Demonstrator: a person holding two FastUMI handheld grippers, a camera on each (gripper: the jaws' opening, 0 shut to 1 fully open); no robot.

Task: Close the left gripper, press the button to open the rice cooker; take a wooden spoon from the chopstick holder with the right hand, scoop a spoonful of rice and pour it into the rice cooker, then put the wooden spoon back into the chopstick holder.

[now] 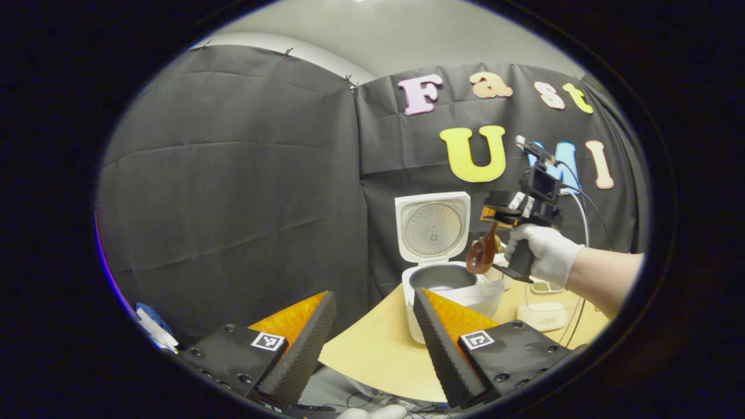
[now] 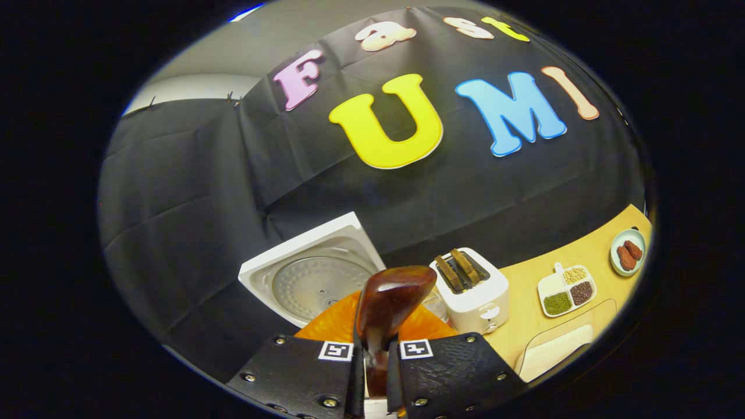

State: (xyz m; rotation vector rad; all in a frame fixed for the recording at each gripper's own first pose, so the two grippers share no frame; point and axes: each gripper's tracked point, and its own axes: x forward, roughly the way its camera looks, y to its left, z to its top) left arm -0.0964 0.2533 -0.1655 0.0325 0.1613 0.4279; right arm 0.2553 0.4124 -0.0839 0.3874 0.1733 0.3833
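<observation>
The white rice cooker (image 1: 414, 317) stands on the table with its lid (image 1: 432, 228) raised and its grey inner pot (image 1: 442, 277) showing. A gloved hand holds my right gripper (image 1: 496, 220) just above and right of the pot. It is shut on the handle of a dark brown wooden spoon (image 1: 481, 256), whose bowl hangs down over the cooker's right rim. In the right gripper view my right gripper (image 2: 375, 344) clamps the spoon (image 2: 391, 299), with the lid (image 2: 314, 279) behind it. My left gripper (image 1: 375, 294) is open with nothing in it, in front of and left of the cooker.
A white toaster (image 2: 472, 291) with two toast slices stands right of the cooker. Further right lie a divided dish of grains (image 2: 566, 291), a small plate of brown pieces (image 2: 628, 251) and a pale tray (image 2: 553, 349). The curved table edge (image 1: 372, 361) passes under my left gripper.
</observation>
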